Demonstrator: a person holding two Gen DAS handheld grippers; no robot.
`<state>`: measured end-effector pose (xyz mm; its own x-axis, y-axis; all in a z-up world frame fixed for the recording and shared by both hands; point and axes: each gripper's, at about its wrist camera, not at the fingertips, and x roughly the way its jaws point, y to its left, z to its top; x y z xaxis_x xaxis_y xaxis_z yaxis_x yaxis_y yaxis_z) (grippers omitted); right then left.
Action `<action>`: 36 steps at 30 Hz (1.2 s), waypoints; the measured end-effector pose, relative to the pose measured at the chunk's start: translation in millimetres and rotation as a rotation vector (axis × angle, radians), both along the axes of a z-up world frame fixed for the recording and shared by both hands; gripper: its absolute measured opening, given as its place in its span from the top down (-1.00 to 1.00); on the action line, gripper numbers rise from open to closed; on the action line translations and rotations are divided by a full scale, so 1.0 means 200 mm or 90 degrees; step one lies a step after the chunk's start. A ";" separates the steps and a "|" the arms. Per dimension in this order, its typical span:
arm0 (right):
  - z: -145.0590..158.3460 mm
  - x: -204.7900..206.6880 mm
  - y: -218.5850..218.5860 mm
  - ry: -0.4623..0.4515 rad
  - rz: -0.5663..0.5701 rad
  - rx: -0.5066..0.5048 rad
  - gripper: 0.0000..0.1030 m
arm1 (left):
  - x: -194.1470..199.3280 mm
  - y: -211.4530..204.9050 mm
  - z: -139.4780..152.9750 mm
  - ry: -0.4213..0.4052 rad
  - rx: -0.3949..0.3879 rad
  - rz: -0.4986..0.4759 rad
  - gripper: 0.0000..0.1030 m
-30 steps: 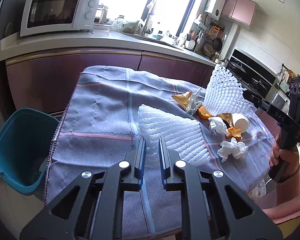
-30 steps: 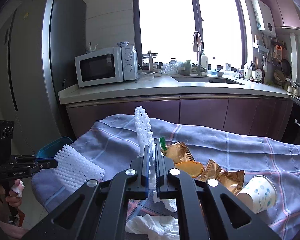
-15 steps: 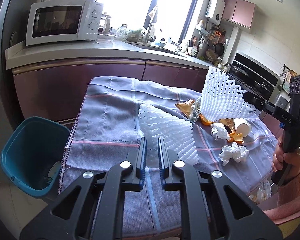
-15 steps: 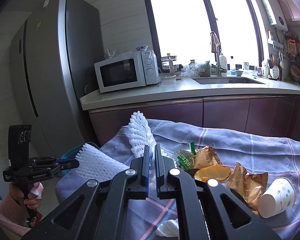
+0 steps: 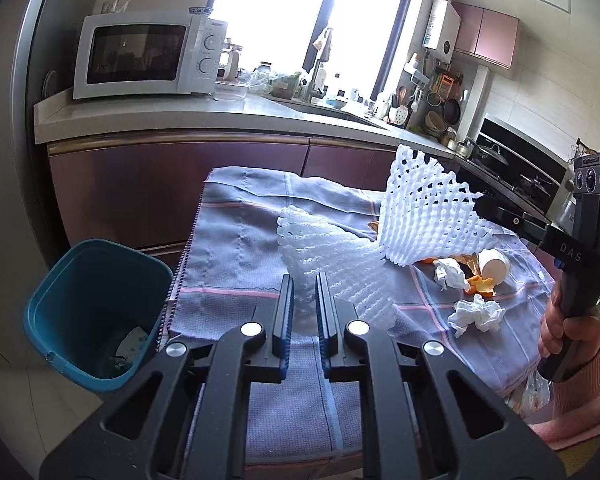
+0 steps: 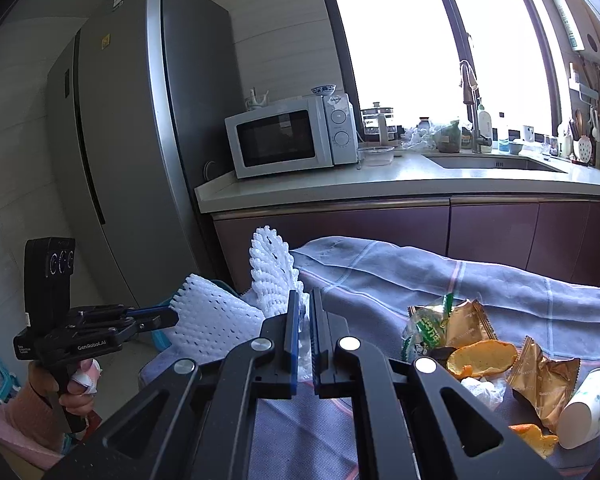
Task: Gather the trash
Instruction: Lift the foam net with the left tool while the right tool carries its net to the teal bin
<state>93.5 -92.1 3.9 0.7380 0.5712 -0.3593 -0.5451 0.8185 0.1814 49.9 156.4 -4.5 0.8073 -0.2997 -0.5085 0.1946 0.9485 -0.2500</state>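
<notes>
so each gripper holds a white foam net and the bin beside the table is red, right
Not quite: the plastic bin is teal, as the left wrist view shows. The rest holds: the left gripper and the right gripper each grip a white foam net.

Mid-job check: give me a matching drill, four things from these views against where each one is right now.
Things:
1. teal bin
2. paper cup
3. foam net in the left gripper
4. foam net in the right gripper

Places or states:
A. lying on its side on the cloth
B. raised off the table, fanned out
C. on the floor past the table's end
D. held low, just over the cloth

Pairs: 1-C, 2-A, 3-D, 4-B
</notes>
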 end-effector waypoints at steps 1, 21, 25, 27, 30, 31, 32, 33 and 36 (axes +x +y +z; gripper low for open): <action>0.00 0.01 0.01 0.001 0.004 0.000 0.92 | -0.01 0.01 0.00 -0.002 0.000 0.004 0.78; 0.04 0.09 0.30 -0.001 0.090 -0.006 0.92 | -0.13 0.38 0.12 -0.040 0.011 0.116 0.78; 0.05 0.10 0.38 -0.007 0.111 -0.011 0.92 | -0.15 0.46 0.13 -0.043 0.012 0.141 0.78; 0.06 0.11 0.41 -0.009 0.122 -0.014 0.92 | -0.16 0.50 0.13 -0.044 0.014 0.156 0.78; 0.07 0.12 0.47 -0.011 0.138 -0.016 0.92 | -0.18 0.56 0.13 -0.044 0.017 0.175 0.78; 0.07 0.12 0.49 -0.012 0.142 -0.017 0.92 | -0.18 0.59 0.13 -0.043 0.017 0.180 0.78; 0.07 0.13 0.51 -0.011 0.148 -0.017 0.92 | -0.19 0.61 0.13 -0.042 0.016 0.186 0.78; 0.07 0.13 0.53 -0.012 0.153 -0.018 0.92 | -0.19 0.62 0.13 -0.041 0.016 0.192 0.78; 0.08 0.14 0.60 -0.015 0.167 -0.022 0.92 | -0.20 0.67 0.12 -0.038 0.014 0.206 0.78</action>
<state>121.7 27.1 19.4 0.5746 0.7317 -0.3668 -0.7431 0.6542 0.1410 10.4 291.2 20.3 0.8871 -0.0119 -0.4614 -0.1046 0.9685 -0.2260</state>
